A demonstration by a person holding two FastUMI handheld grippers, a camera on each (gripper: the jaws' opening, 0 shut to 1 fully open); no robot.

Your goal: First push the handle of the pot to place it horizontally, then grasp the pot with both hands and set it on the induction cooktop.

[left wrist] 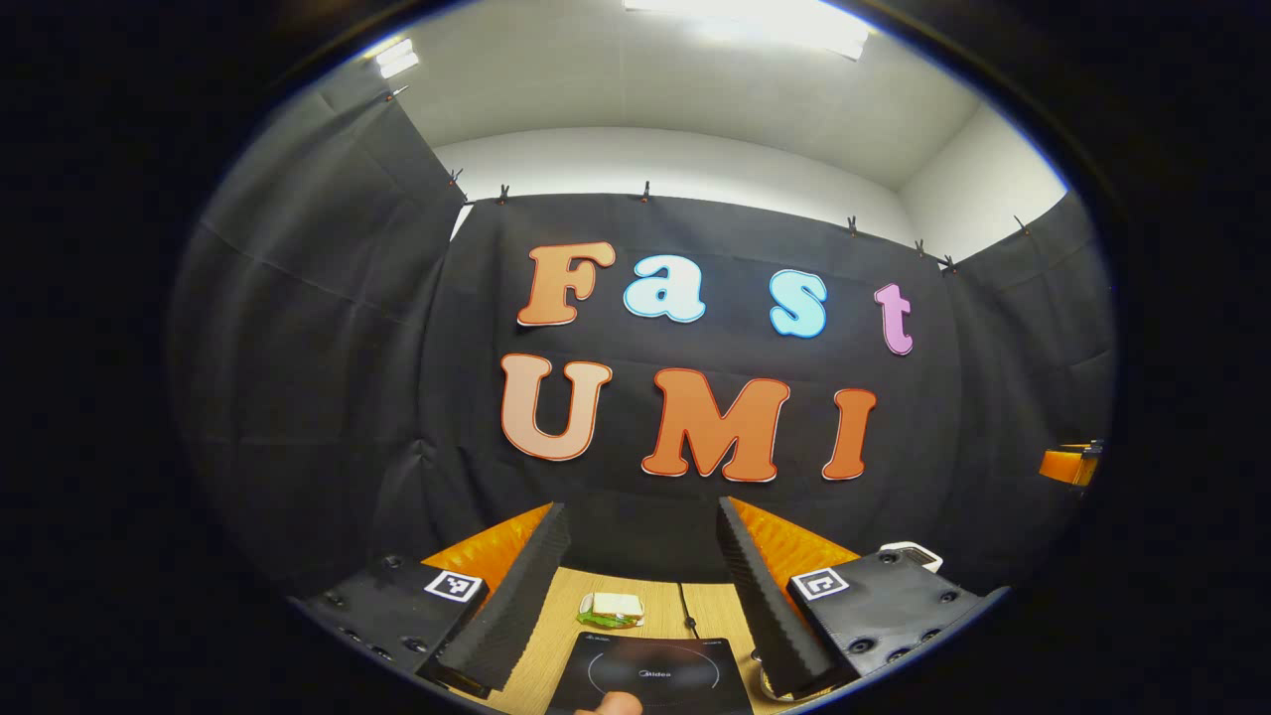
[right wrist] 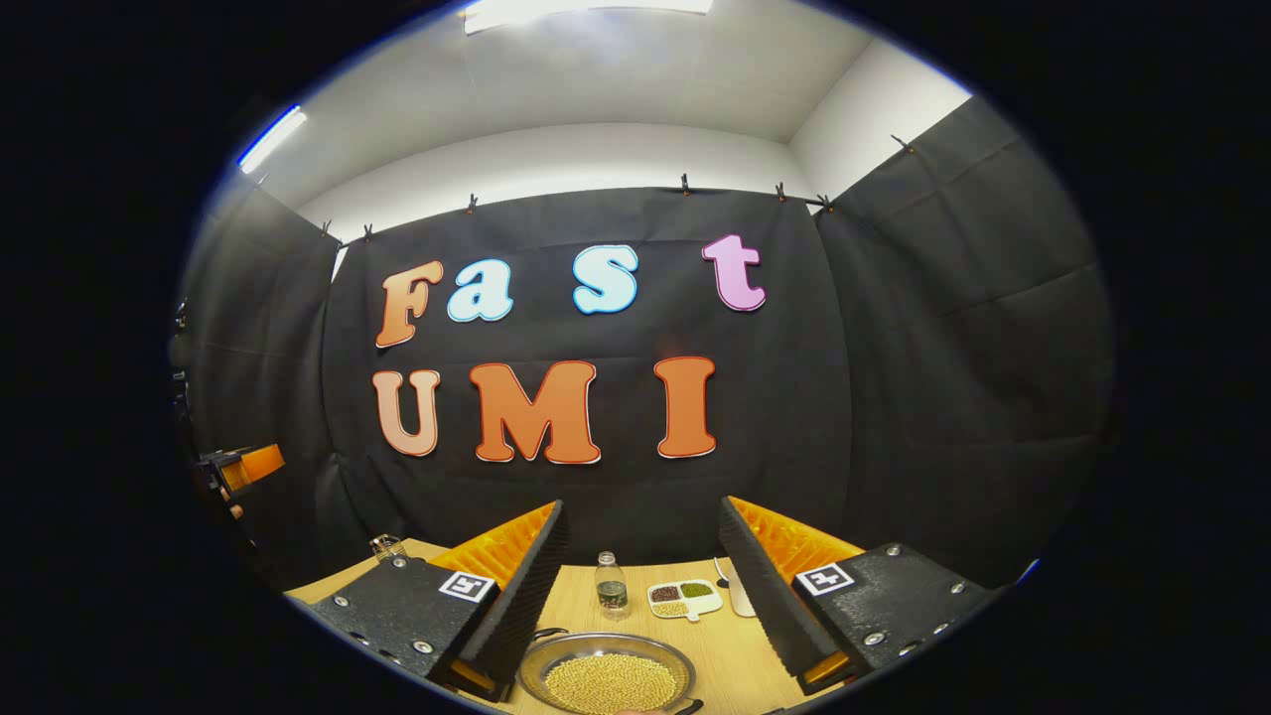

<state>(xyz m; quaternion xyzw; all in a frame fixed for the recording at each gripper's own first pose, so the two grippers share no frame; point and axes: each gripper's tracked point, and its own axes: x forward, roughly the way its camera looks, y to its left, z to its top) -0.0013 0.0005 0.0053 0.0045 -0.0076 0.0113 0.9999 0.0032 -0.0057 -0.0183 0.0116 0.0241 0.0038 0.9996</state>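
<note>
Wooden table (right wrist: 715,636); cooktop (left wrist: 650,675); pot (right wrist: 608,677); bottle (right wrist: 611,588); compartment dish (right wrist: 685,598).

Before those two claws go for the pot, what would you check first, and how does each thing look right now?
1. Left claw open, nothing between fingers: ok.
2. Right claw open, nothing held: ok.
3. Cooktop surface free for the pot: mostly ok; something pale sits at its near edge, cannot tell what.
4. Pot found: ok, round metal, filled with yellow beans, below the right claw.
5. Pot handle horizontal: cannot tell; just a dark tip shows at the rim.
6. Bottle and divided dish clear of the pot: ok, both stand behind it.
</note>
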